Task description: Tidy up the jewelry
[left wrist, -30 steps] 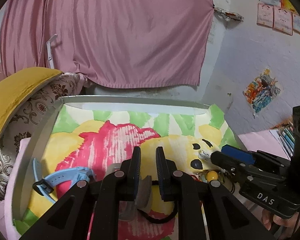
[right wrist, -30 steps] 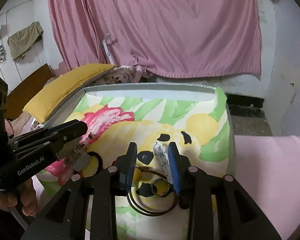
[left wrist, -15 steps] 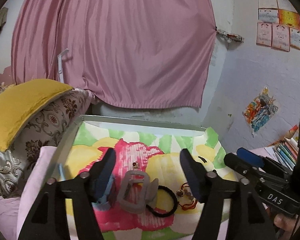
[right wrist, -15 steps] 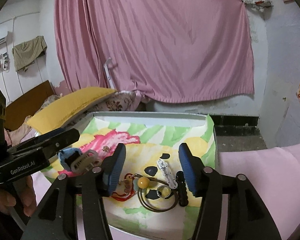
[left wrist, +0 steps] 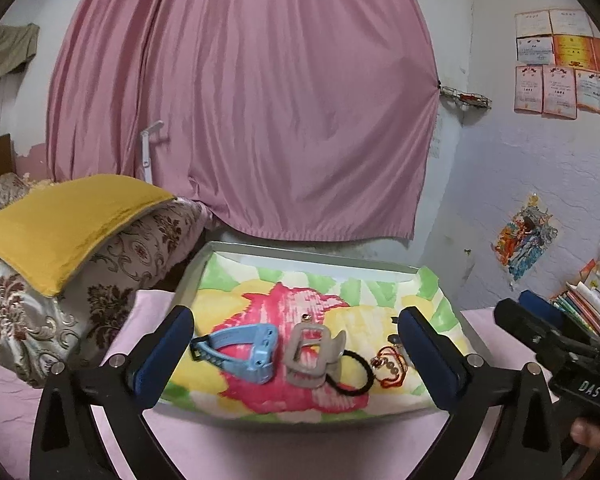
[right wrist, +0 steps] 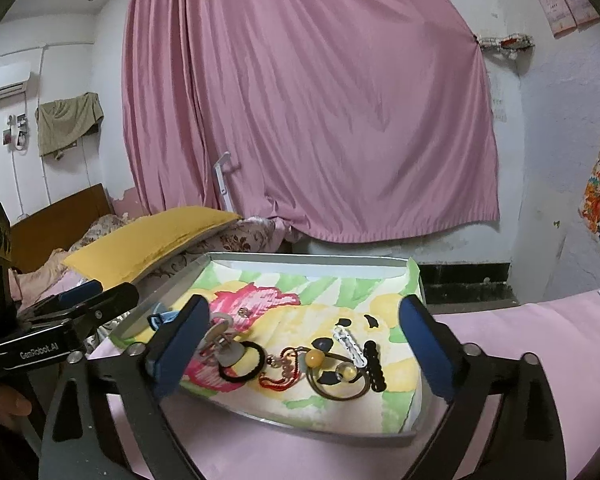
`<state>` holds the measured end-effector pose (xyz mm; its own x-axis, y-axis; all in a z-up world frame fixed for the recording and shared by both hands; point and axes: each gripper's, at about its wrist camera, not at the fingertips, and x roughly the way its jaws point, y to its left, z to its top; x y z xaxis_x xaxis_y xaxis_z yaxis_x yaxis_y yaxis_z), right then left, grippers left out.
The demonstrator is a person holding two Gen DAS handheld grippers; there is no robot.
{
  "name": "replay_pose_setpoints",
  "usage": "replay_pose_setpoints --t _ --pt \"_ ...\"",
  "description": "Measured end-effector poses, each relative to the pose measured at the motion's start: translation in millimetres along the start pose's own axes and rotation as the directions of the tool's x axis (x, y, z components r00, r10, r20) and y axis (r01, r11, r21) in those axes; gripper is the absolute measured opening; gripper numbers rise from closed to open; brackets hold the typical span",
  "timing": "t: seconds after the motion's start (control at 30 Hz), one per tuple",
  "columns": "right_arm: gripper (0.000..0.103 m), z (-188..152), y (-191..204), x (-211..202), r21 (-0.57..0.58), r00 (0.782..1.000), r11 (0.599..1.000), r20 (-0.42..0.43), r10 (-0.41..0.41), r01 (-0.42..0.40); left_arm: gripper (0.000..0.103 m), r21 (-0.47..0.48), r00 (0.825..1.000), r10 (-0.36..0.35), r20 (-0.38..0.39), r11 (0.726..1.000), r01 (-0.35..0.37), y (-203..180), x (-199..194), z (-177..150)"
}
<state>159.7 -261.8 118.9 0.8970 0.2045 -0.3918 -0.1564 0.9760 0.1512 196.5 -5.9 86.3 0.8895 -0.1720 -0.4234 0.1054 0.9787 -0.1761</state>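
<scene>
A metal tray (left wrist: 308, 250) lined with a colourful cloth sits on a pink sheet. On it lie a blue watch strap (left wrist: 240, 350), a grey claw clip (left wrist: 312, 354), a black hair tie (left wrist: 354, 374) and a red bead bracelet (left wrist: 388, 366). The right wrist view shows the tray (right wrist: 312, 258), the claw clip (right wrist: 222, 340), the hair tie (right wrist: 242, 366), the bracelet (right wrist: 282, 372), a yellow-bead hair tie (right wrist: 336, 372), a white clip (right wrist: 350, 342) and a black clip (right wrist: 374, 366). My left gripper (left wrist: 296, 354) and right gripper (right wrist: 306, 354) are open, empty, pulled back above the tray's near edge.
A yellow cushion (left wrist: 66, 216) on patterned pillows (left wrist: 112, 268) lies left of the tray. A pink curtain (left wrist: 240, 100) hangs behind. Books (left wrist: 584, 304) stand at the right. The right gripper's body (left wrist: 556, 352) shows at the left view's right edge.
Both grippers opened wide and drew back and up from the tray. The left let go of the grey claw clip, the right of the white clip; both now lie on the cloth.
</scene>
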Motion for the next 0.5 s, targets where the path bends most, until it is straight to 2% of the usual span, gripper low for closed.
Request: replay_pose_setpoints --t 0.5 --pt "0.101 -23.5 22.9 -62.6 -0.028 0.998 1.0 0.056 0.005 -0.004 0.102 0.017 0.998 -0.011 0.067 1.0 0.01 12.1 -61.1 -22.6"
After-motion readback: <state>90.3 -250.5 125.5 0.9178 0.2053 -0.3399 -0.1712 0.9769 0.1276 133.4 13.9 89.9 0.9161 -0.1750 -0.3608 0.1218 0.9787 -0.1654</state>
